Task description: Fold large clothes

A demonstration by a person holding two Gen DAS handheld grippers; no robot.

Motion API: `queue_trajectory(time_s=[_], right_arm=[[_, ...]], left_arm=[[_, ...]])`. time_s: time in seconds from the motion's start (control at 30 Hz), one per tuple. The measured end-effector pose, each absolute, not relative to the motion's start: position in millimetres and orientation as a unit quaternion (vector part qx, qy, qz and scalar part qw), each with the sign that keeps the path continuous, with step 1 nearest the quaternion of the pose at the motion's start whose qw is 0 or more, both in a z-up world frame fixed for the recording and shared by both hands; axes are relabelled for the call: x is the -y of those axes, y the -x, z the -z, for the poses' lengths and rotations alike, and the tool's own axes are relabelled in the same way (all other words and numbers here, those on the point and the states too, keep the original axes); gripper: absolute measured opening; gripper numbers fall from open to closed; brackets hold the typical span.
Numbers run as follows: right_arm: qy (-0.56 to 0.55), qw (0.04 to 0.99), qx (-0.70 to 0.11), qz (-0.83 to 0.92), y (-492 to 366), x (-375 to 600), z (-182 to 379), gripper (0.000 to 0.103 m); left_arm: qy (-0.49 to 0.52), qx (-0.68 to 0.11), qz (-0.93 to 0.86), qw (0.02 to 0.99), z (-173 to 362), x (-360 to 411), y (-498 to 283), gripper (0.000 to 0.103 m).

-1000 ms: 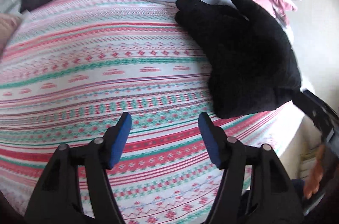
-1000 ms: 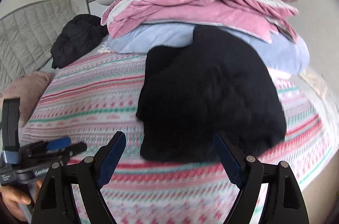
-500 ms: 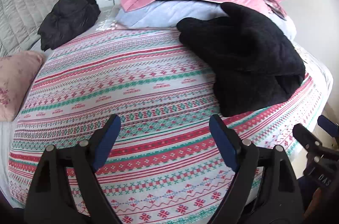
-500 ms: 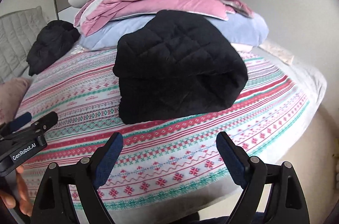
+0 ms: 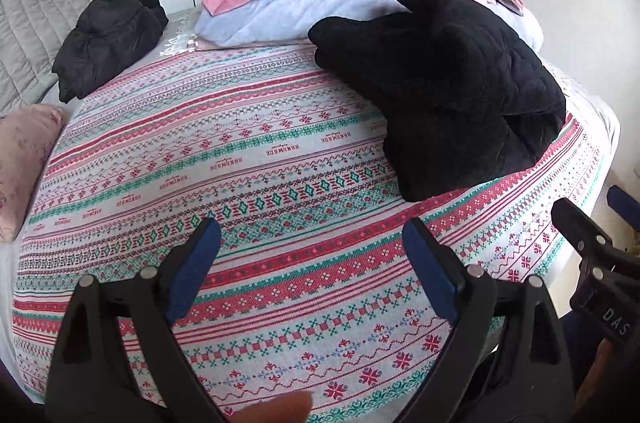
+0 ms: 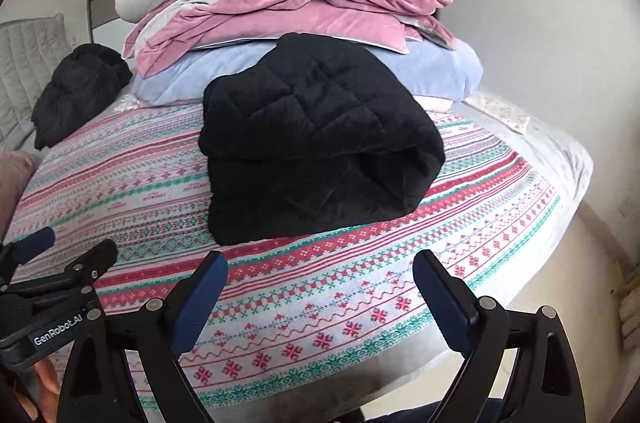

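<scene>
Black quilted garment (image 6: 316, 143) lies folded on the patterned bed (image 6: 460, 255), its far edge against the stacked bedding (image 6: 288, 19). Left gripper (image 5: 310, 255) and right gripper (image 6: 320, 285): jaws wide, holding nothing, near the bed's front edge.

Since one second ago, both grippers have withdrawn from the folded black quilted garment (image 6: 316, 139). The left gripper (image 5: 310, 255) has opened wider and now frames more patterned bedspread (image 5: 240, 159). The right gripper (image 6: 320, 287), formerly close over the garment, now stands back from it, beyond the bed edge.
</scene>
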State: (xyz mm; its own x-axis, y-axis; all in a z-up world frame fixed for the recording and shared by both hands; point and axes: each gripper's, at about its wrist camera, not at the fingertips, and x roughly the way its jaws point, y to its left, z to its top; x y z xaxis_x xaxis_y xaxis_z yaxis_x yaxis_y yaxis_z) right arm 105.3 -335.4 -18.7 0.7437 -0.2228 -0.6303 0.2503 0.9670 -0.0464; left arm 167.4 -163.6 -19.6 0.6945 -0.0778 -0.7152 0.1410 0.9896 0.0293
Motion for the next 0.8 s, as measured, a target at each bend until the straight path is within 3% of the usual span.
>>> queue_trajectory(time_s=[0.8], right_arm=[[-0.014,0.931,-0.339,0.136,-108.2,334.5,22.3,0.095]], left_arm=[[-0.039,-0.392,0.078,0.916,21.4,168.1,-166.7,0.101]])
